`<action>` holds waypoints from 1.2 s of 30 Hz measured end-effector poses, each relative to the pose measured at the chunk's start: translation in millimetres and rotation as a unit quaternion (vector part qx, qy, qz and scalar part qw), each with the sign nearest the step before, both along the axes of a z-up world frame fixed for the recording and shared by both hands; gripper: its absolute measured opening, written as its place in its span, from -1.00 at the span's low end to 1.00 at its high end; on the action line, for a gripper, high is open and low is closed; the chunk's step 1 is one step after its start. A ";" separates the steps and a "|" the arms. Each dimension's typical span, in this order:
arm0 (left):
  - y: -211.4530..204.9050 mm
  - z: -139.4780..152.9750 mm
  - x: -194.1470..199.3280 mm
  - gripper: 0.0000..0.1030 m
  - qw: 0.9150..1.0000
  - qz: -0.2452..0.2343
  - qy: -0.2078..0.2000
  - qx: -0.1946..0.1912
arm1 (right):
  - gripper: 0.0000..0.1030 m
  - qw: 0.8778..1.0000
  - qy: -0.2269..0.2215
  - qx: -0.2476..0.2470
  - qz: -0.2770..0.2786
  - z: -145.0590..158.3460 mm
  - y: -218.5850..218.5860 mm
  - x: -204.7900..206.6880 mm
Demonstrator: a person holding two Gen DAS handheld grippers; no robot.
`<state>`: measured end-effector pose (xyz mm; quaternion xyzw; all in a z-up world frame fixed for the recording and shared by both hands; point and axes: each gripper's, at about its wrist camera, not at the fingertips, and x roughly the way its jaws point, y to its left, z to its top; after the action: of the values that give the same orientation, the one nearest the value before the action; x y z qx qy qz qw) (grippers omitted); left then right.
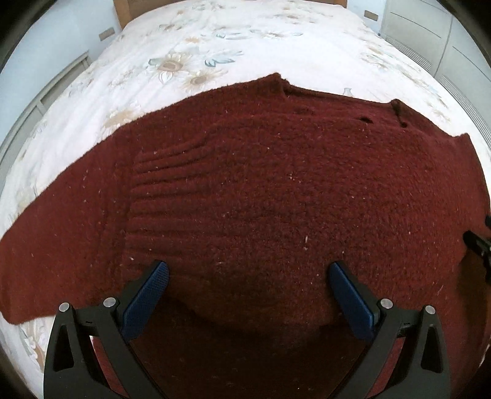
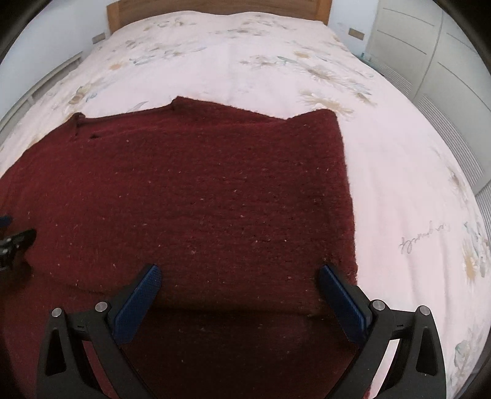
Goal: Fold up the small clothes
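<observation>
A dark red knitted sweater (image 1: 260, 190) lies spread flat on the bed, its neckline at the far side and a sleeve stretched out to the left. My left gripper (image 1: 248, 270) hangs just above the sweater's near hem, wide open, blue pads empty. In the right wrist view the same sweater (image 2: 199, 199) shows a straight folded right edge. There my right gripper (image 2: 239, 274) stands wide open above the near right part, with nothing between its fingers. Each gripper shows at the edge of the other's view: the right gripper (image 1: 478, 245) and the left gripper (image 2: 12, 245).
The bed carries a white floral bedspread (image 2: 399, 184) with a wooden headboard (image 2: 214, 6) at the far end. White cabinets (image 2: 445, 67) stand along the right side, and a pale shelf unit (image 1: 46, 95) runs along the left.
</observation>
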<state>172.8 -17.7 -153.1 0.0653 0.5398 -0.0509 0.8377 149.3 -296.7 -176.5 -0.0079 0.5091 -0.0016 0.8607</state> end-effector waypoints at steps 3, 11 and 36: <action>0.4 -0.7 6.3 0.99 1.000 0.000 0.010 0.005 | 0.99 1.000 0.001 -0.010 0.005 -0.9 4.6 0.3; 31.9 26.1 8.9 0.98 0.999 0.026 0.024 -0.032 | 0.99 1.000 0.002 0.018 0.009 33.4 3.4 -16.4; 397.4 39.6 -77.9 0.98 0.841 0.517 0.034 -0.155 | 0.99 0.999 0.007 0.038 -0.004 57.2 -3.3 -61.1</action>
<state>94.9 379.7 -113.4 -0.3561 0.5080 0.3045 0.7228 88.2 -300.0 -119.4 0.0269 0.5147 0.0147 0.8568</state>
